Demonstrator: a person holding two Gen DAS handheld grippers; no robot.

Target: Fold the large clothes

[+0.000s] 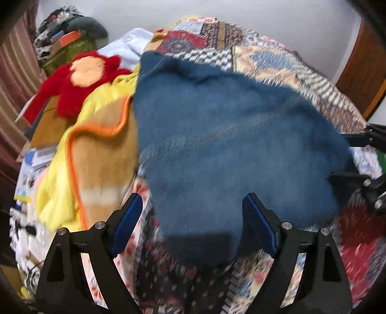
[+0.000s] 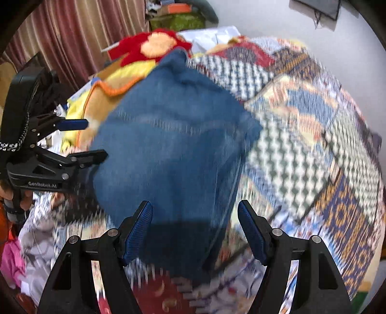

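Blue denim garment (image 1: 229, 145) on the patchwork bedspread (image 1: 277, 55), spread in a rough heap, near edge lying between both sets of fingers. Looks like jeans from the seam lines; blur keeps that uncertain. One layer apparently laid over another, edges uneven, so judged partly folded at best; squaring off and at least one further fold probably left.

Left gripper (image 1: 195, 229): jaws spread wide, pinching nothing, hovering over the near hem. Right gripper (image 2: 195, 231): likewise spread, empty, poised over the same near edge. Each gripper visible at the side of the other's view, flanking the garment.

Beyond the denim: yellow and tan blanket with orange trim (image 1: 96, 149) touching its left edge, red plush toy (image 1: 79, 79) farther back, white cloth (image 1: 125, 48) behind that.

Containers: green bin or box (image 2: 176, 21) at the far end, an orange item atop it; contents unreadable. Nothing else bin-like discernible. Striped curtain (image 2: 79, 31) on the left.
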